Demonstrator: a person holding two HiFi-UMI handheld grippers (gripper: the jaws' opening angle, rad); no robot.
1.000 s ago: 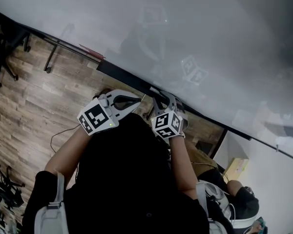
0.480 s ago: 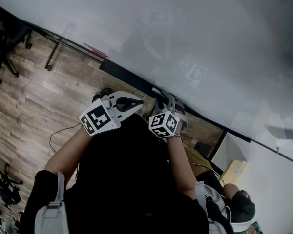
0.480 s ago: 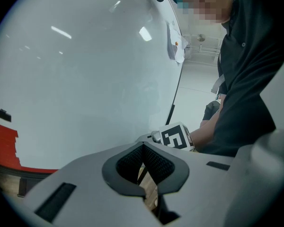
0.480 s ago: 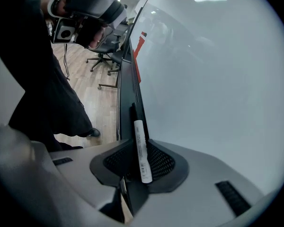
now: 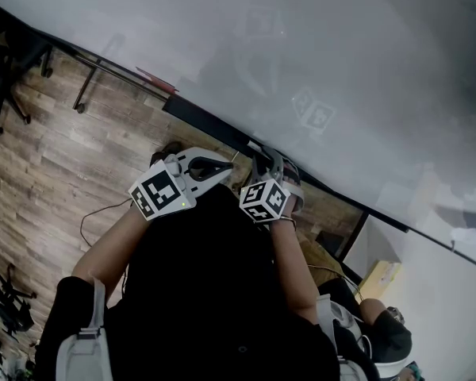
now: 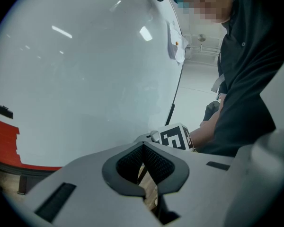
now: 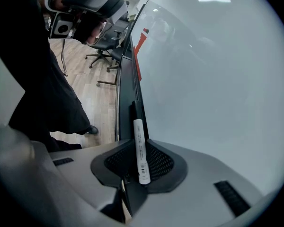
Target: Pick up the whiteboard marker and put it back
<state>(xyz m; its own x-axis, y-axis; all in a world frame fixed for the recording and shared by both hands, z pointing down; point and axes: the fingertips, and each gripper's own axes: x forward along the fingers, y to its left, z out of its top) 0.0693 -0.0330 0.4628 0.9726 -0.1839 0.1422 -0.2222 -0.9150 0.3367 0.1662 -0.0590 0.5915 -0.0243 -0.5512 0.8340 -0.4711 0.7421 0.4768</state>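
The whiteboard marker (image 7: 138, 129), white-bodied with a black cap end, lies lengthwise between the pads of my right gripper (image 7: 141, 161), which is shut on it. Its dark end points along the black tray ledge (image 7: 125, 89) at the foot of the whiteboard (image 7: 217, 70). In the head view my right gripper (image 5: 262, 161) and left gripper (image 5: 222, 165) sit side by side at the tray (image 5: 202, 121); the marker cannot be made out there. My left gripper (image 6: 142, 148) is shut with nothing between its pads, and it faces the whiteboard (image 6: 85, 79).
Wooden floor (image 5: 55, 157) runs under the board, with cables (image 5: 95, 221) and a stand's legs (image 5: 87, 86). An office chair (image 7: 104, 48) stands farther along. A red strip (image 6: 4, 141) marks the board's lower edge. A cardboard box (image 5: 381, 275) and a seated person (image 5: 385, 332) are at the lower right.
My right gripper has edged slightly left, closer to the left gripper, still shut on the marker. The left gripper has hardly moved.
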